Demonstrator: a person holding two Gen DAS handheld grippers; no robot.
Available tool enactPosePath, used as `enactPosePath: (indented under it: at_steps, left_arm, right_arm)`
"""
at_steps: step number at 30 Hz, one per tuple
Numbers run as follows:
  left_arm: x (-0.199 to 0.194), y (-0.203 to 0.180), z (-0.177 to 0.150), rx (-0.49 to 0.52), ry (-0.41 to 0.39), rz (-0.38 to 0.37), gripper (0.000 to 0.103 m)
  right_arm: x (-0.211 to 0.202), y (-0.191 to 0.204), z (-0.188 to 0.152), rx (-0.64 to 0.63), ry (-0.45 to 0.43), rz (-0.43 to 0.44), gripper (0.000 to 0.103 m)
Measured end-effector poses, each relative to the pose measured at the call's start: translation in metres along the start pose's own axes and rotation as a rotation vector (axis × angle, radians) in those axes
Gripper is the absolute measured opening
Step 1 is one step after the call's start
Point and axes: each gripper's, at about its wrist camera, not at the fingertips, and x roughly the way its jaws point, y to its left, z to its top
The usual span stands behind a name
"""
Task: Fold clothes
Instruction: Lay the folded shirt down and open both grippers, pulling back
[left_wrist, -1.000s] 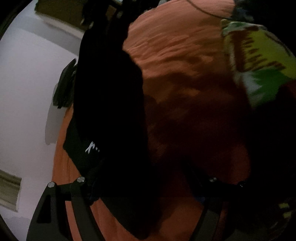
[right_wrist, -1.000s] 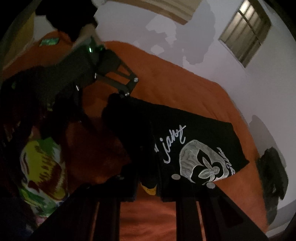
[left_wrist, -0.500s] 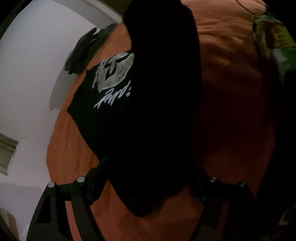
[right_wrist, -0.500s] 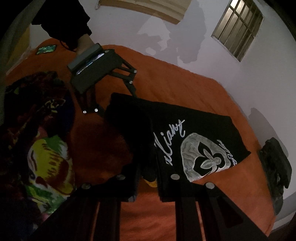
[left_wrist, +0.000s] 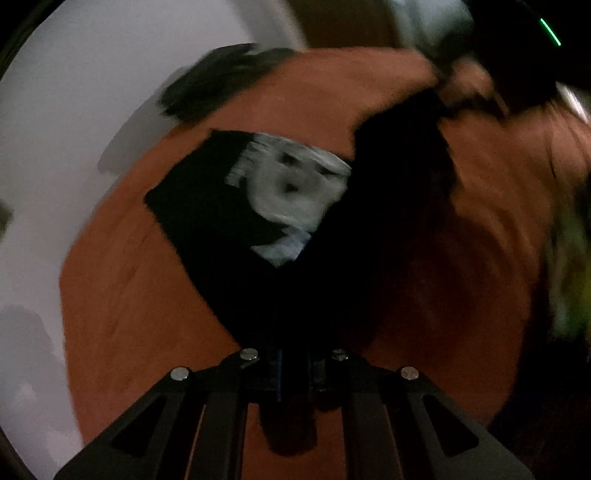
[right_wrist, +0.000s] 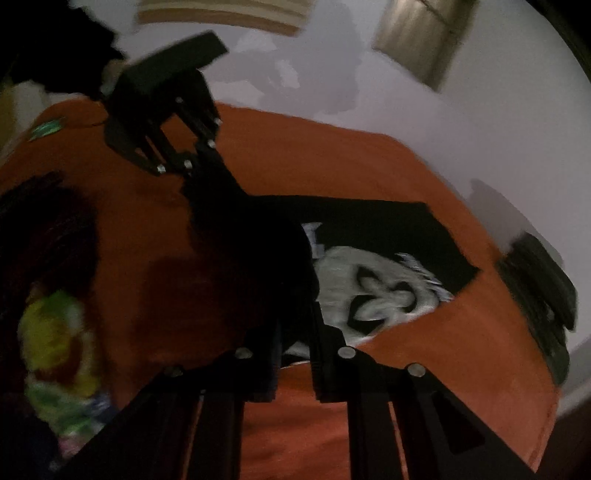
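2 wrist fisheyes, angled down, facing each other, sharing black shirt (left_wrist: 207, 206) (right_wrist: 388, 229)

The room is dim. An orange bed cover (right_wrist: 388, 166) fills most of both views. Behind it stands a pale wall (right_wrist: 498, 122) with darker patches. At 1 o'clock in the right view is 1 barred window (right_wrist: 421, 40); at 12 o'clock a light wooden board (right_wrist: 221, 14).
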Motion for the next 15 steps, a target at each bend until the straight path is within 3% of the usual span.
enactPosePath:
  at_steps: [4, 8, 10, 11, 12, 13, 15]
  left_arm:
    - [0.025, 0.074, 0.059, -0.16, -0.017, 0.003, 0.009]
    - [0.072, 0.143, 0.104, -0.352, 0.029, -0.002, 0.01]
    - [0.096, 0.174, 0.118, -0.462, 0.067, 0.014, 0.024]
    - [0.108, 0.19, 0.123, -0.519, 0.099, 0.045, 0.044]
    - [0.115, 0.202, 0.126, -0.57, 0.124, 0.087, 0.054]
    - [0.115, 0.211, 0.125, -0.605, 0.119, 0.11, 0.054]
    - [0.107, 0.226, 0.121, -0.668, 0.067, 0.129, 0.056]
  right_arm:
    - [0.01, -0.063, 0.023, 0.16, -0.037, -0.077, 0.01]
    - [0.05, -0.138, 0.048, 0.253, -0.02, -0.175, 0.01]
    - [0.083, -0.174, 0.055, 0.302, 0.027, -0.185, 0.01]
    - [0.101, -0.188, 0.056, 0.323, 0.073, -0.18, 0.012]
    - [0.124, -0.203, 0.054, 0.361, 0.133, -0.186, 0.02]
    - [0.139, -0.213, 0.052, 0.4, 0.165, -0.207, 0.026]
    - [0.153, -0.227, 0.045, 0.478, 0.189, -0.249, 0.058]
